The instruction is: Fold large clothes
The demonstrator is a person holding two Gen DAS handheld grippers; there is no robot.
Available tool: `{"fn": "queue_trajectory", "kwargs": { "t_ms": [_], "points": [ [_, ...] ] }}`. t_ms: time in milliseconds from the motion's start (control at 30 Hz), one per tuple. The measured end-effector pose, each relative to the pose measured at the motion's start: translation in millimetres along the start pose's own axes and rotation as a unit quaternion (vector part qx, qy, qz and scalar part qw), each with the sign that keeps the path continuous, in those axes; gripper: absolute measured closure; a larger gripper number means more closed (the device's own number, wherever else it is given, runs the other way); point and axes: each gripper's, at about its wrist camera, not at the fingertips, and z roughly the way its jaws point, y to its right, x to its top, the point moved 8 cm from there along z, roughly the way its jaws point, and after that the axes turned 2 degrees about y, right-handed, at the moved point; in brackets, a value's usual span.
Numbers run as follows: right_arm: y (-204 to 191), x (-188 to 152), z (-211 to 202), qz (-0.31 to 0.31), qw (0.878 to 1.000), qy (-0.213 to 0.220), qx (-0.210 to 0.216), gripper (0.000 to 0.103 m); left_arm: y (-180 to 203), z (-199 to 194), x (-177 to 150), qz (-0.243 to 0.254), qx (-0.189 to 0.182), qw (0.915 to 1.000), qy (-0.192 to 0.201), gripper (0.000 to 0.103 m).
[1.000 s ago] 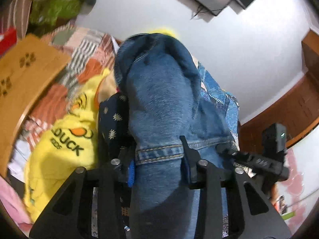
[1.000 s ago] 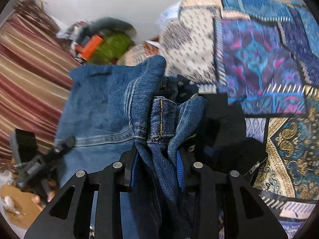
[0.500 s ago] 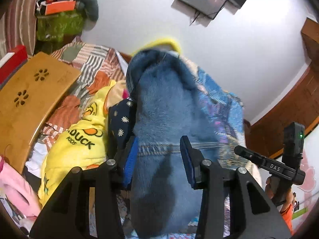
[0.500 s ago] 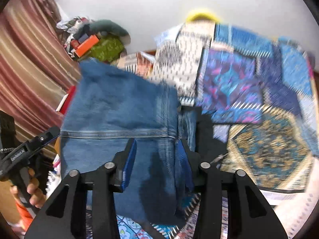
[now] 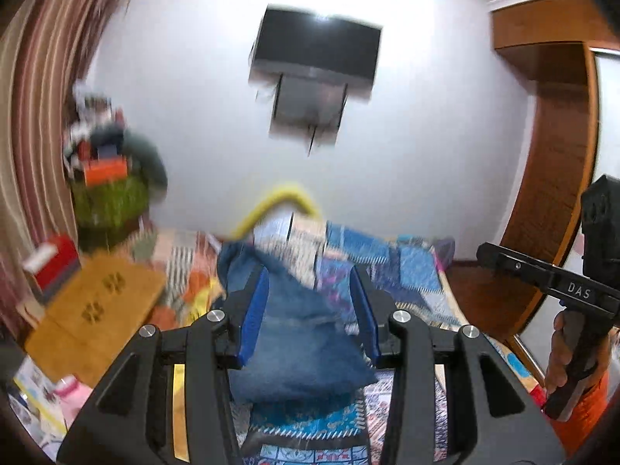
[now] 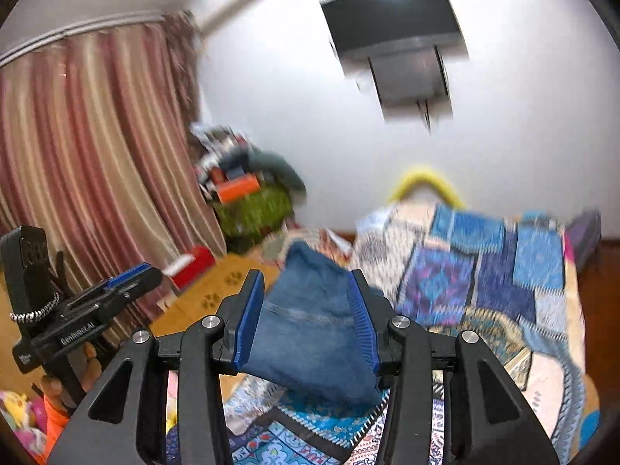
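Note:
A bundle of blue denim jeans (image 5: 302, 348) hangs above the patchwork bedspread (image 5: 407, 267). My left gripper (image 5: 308, 283) is shut on one part of it, the cloth filling the gap between the blue pads. My right gripper (image 6: 310, 286) is shut on the jeans (image 6: 310, 329) as well, the denim pressed between its pads. Each gripper shows in the other's view: the right gripper (image 5: 503, 261) at the right edge with a hand (image 5: 562, 348) on its handle, the left gripper (image 6: 131, 275) at the lower left. The picture is blurred by motion.
A wooden board (image 5: 97, 310) with paw cut-outs lies left of the bed, beside a red box (image 5: 54, 263) and a green pile (image 5: 112, 197). A striped curtain (image 6: 97, 155) hangs at the left, a dark screen (image 5: 317, 54) on the wall, a wooden door frame (image 5: 550, 155) at the right.
Both grippers have risen and tipped up with the jeans held. The wall and screen now fill the views. The yellow duck garment has dropped out of sight.

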Motion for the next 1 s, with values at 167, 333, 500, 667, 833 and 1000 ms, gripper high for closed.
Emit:
{"fn": "queue_trajectory", "kwargs": {
  "t_ms": [167, 333, 500, 667, 833, 1000],
  "points": [
    [-31.3, -1.3, -62.6, -0.026, 0.997, 0.075, 0.004, 0.060, 37.6, -63.7, 2.0, 0.015, -0.008, 0.9982, 0.057, 0.061],
    [-52.2, -15.4, -95.9, -0.057, 0.992, 0.113, -0.018, 0.059, 61.7, -114.3, -11.3, 0.038, 0.020, 0.9936, 0.105, 0.059],
    [-61.8, -29.7, -107.1, -0.063, 0.988, 0.132, -0.042, 0.038, 76.8, -140.0, -27.8, 0.049, 0.039, 0.9907, 0.121, 0.052],
    [-60.6, -33.1, -109.3, -0.064, 0.986, 0.135, -0.071, 0.005, 78.0, -152.7, -40.5, 0.047, 0.076, 0.9876, 0.129, 0.007],
    [-61.8, -33.7, -117.7, -0.072, 0.982, 0.143, -0.096, 0.000, 76.8, -154.3, -49.2, 0.051, 0.095, 0.9860, 0.127, 0.003],
    [-57.9, -31.1, -115.6, -0.067, 0.984, 0.133, -0.094, 0.000, 78.1, -155.9, -56.0, 0.047, 0.090, 0.9874, 0.121, 0.002]
  ]
}}
